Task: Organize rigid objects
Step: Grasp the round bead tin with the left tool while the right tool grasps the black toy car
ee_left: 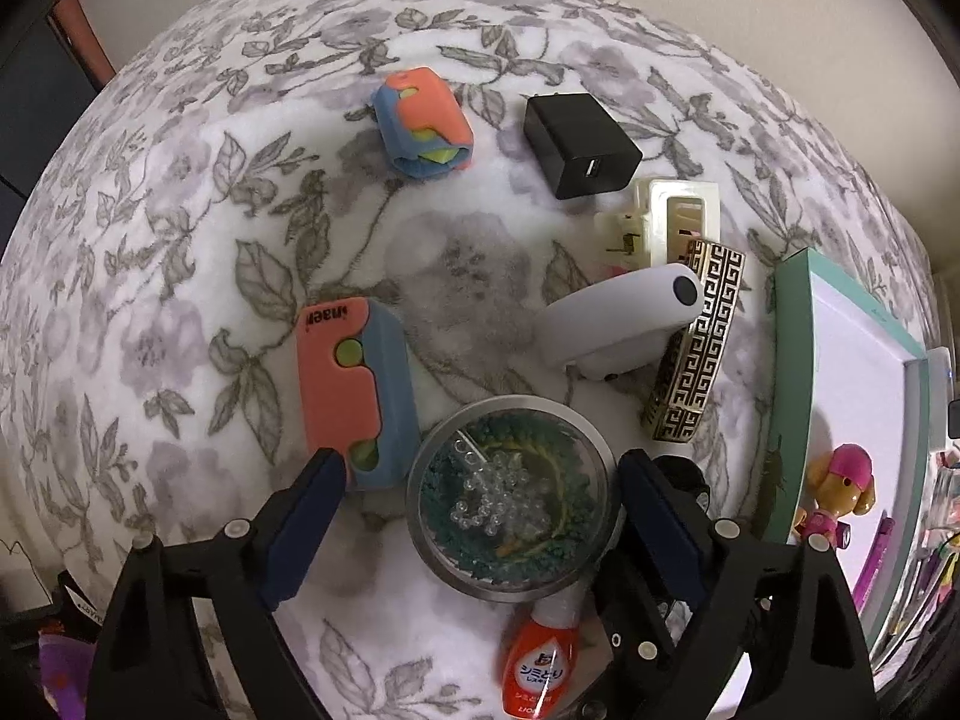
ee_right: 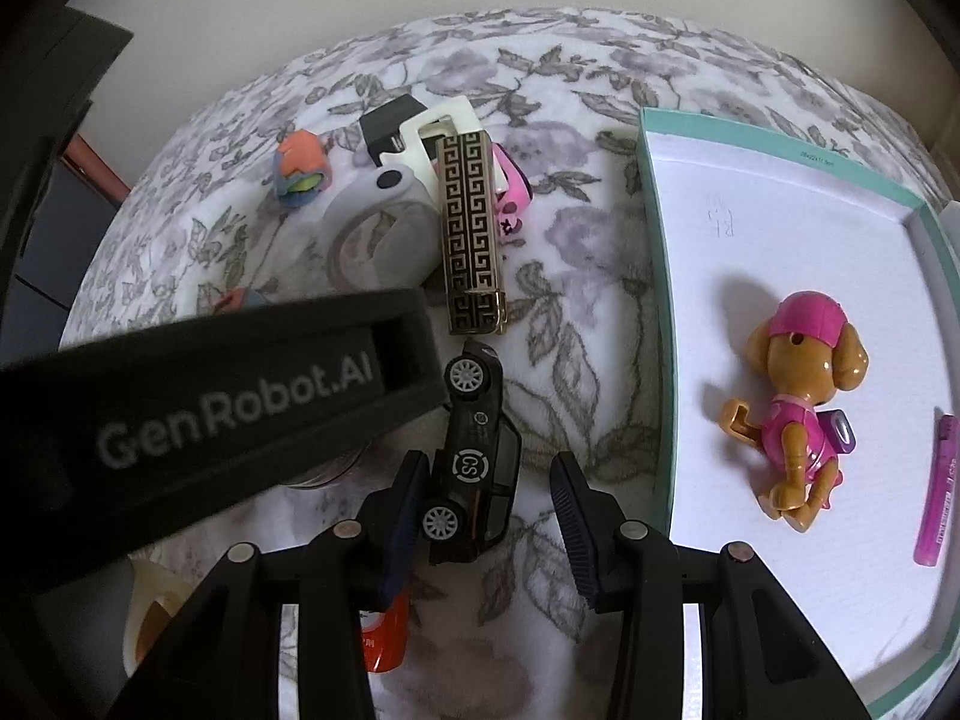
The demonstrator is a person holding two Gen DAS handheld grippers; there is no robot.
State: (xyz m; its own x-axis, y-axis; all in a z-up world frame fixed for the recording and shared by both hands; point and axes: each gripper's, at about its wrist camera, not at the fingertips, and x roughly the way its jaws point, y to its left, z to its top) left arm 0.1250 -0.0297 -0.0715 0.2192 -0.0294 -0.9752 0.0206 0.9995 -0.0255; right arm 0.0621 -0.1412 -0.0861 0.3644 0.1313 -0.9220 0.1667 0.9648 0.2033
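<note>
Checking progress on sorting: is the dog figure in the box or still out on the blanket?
In. The dog figure lies on its side on the white floor of the teal-rimmed box, beside a purple tube.

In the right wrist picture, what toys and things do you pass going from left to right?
Orange and blue toy → gold patterned case → teal box wall → toy puppy → purple tube. The black toy car sits below the case, so I left it out.

Both tongs point steeply down: left tongs (ee_left: 480,498) spread wide, right tongs (ee_right: 489,504) narrower.
</note>
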